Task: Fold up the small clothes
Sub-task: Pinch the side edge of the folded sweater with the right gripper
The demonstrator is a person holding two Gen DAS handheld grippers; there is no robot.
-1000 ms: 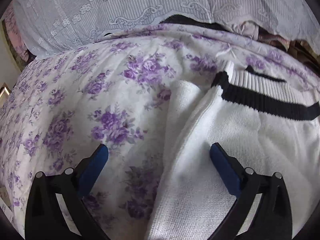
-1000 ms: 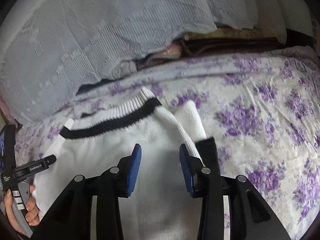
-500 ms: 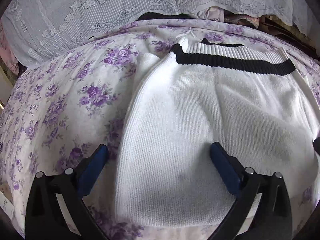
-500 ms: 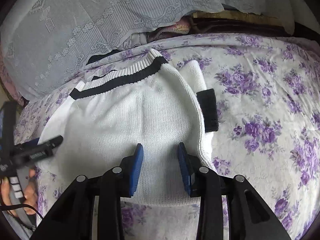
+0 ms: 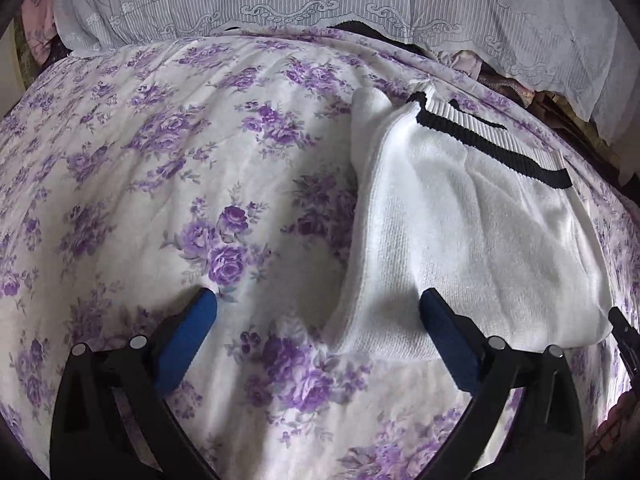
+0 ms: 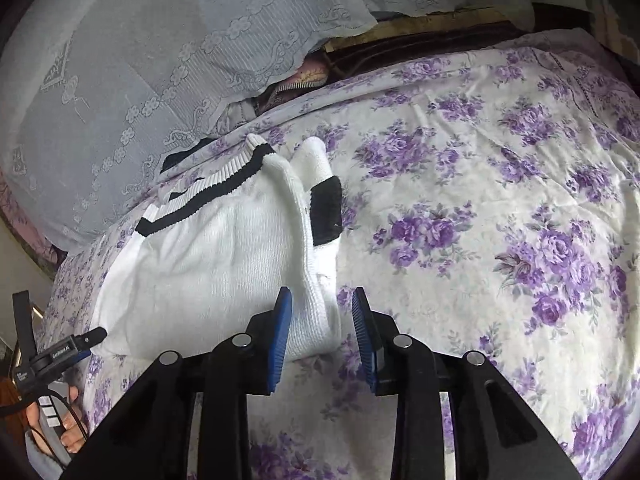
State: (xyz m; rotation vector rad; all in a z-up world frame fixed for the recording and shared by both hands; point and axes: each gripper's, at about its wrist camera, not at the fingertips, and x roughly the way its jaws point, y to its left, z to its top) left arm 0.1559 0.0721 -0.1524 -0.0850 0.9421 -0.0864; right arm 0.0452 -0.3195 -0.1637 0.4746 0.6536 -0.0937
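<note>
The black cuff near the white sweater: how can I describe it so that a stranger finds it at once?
Start at the bedspread with purple flowers, then find the folded white sweater lying on it. Along the sweater's right edge, a folded sleeve ends in the black cuff. It is a short, solid black block, unlike the long thin black stripe that runs along the ribbed hem.

The folded sweater [image 5: 472, 232] lies on the bed [image 5: 160, 168]; in the left wrist view its near left corner sits between the left gripper's [image 5: 318, 308] jaws, the rest ahead and to the right; in the right wrist view its near right corner lies between the right gripper's [image 6: 322, 312] jaws, the body ahead and left; the curtain [image 6: 140, 60] hangs behind the bed.
</note>
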